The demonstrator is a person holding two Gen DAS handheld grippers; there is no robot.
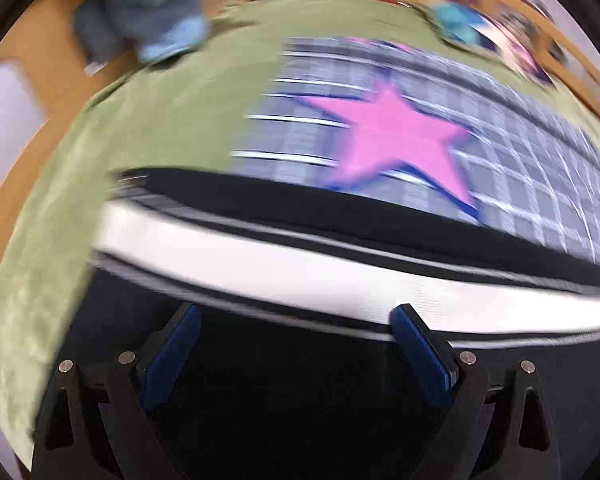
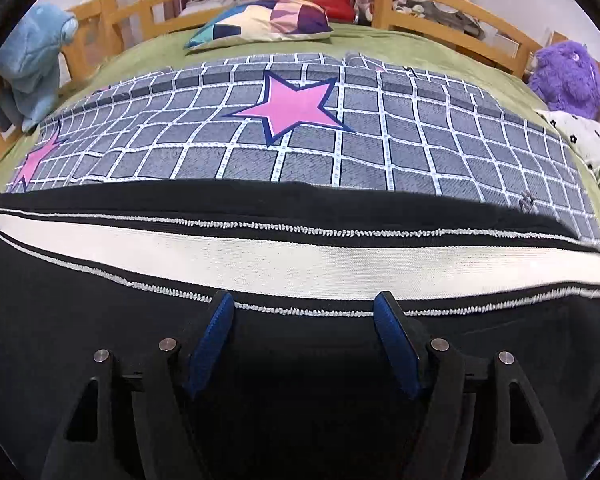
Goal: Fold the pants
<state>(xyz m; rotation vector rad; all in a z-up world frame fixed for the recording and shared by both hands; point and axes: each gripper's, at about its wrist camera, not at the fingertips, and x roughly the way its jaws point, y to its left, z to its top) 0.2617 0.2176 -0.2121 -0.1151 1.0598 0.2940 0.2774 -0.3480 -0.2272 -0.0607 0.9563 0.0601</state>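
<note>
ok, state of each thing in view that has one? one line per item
pants: spread flat on the bed, white side stripe up, not folded yet
left gripper: open, above the pants, nothing between the fingers
right gripper: open, above the pants, nothing gripped
checked quilt: laid flat, pants overlap its near edge
pillow: lying at the headboard end

**Black pants with a white side stripe, laid flat**

The pants (image 2: pixel 300 208) are black, with a broad white band edged by thin white stitched lines running along their length. They lie spread flat across the near edge of the grey checked quilt (image 2: pixel 380 120), below its pink star, stripe uppermost. In the left wrist view the pants (image 1: pixel 340 220) appear blurred, one end just past the quilt's edge.
</note>
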